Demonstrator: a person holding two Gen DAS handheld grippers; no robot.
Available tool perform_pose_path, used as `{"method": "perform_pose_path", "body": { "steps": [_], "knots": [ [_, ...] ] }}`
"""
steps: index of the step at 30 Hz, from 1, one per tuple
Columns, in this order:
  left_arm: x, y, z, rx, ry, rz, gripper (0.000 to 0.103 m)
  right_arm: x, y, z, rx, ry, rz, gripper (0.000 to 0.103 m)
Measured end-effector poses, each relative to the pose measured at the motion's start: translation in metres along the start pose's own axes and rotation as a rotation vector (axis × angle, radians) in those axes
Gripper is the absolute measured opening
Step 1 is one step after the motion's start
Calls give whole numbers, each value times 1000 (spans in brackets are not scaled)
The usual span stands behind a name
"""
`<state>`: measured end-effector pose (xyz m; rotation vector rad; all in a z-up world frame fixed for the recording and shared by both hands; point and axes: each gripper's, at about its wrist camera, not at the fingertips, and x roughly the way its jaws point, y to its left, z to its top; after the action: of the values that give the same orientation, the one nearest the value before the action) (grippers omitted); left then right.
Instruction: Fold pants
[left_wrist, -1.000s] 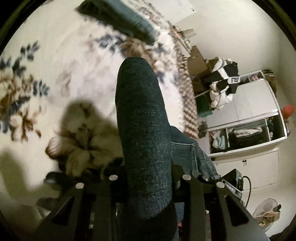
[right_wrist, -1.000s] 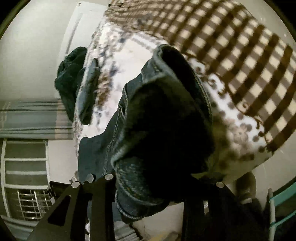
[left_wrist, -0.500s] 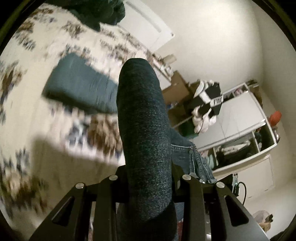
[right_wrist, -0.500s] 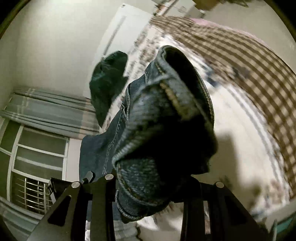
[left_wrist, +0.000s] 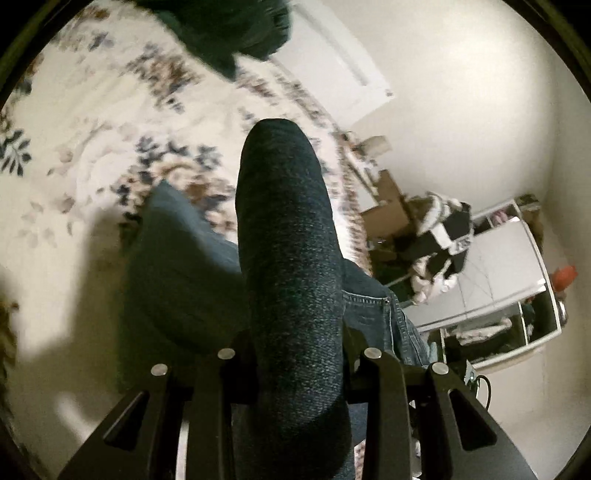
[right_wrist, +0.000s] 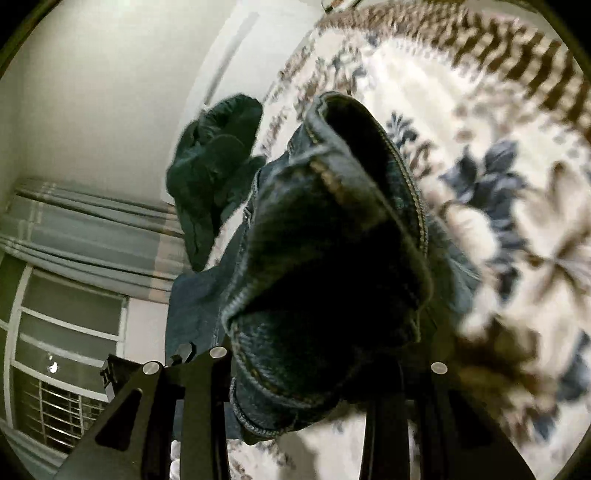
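Both grippers, left (left_wrist: 291, 354) and right (right_wrist: 317, 369), pinched the jeans (left_wrist: 288, 258) above the bed (left_wrist: 92, 147). Mid-carry, I judged; next, lay them flat ahead.

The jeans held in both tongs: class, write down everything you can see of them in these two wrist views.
The jeans are dark blue denim with pale stitched seams. The left tongs clamp a smooth rolled or folded band that rises between them. The right tongs clamp a bunched part with a thick stitched hem or waistband, its opening gaping. More cloth hangs below. They are held above a floral bedspread; whether the hanging cloth touches it cannot be told.
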<state>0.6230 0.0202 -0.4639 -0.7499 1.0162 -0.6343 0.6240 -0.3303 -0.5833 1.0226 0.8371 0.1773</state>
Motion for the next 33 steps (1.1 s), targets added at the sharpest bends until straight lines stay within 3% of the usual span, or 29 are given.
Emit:
{"method": "perform_pose_path", "body": {
  "steps": [3,6,9,10,12,13,15,17,19,22,24,28,33],
  "knots": [
    [28,46,13,-53,53,46,28,50,-19,7,5,40,-40,36],
    [42,71,10,-63,104,78,31,74,-35,9,4,62,-73,36],
    [43,78,3,-31,121,74,35,82,-43,6,1,97,-96,50],
    [41,79,2,-27,125,77,36,85,-48,10,7,113,-108,59],
    [38,75,-1,-30,144,91,39,86,-56,17,18,132,-127,61],
    [36,73,0,-27,149,104,40,83,-55,17,2,137,-147,69],
    [29,59,-2,15,151,198,48,75,-49,19,-37,137,-193,74],
    [20,41,0,92,123,303,79,70,-44,23,-75,122,-261,98],
    [9,19,-4,176,83,389,88,60,-29,19,-148,101,-331,100],
    [-10,-15,-15,260,41,487,90,35,10,0,-308,47,-469,100],
    [-20,-33,-23,284,29,511,90,13,38,-15,-398,-3,-547,103],
    [-45,-78,-37,335,-17,585,90,-27,95,-27,-520,-111,-584,103],
    [-87,-136,-67,358,-67,608,90,-100,164,-61,-588,-202,-606,103]
  ]
}}
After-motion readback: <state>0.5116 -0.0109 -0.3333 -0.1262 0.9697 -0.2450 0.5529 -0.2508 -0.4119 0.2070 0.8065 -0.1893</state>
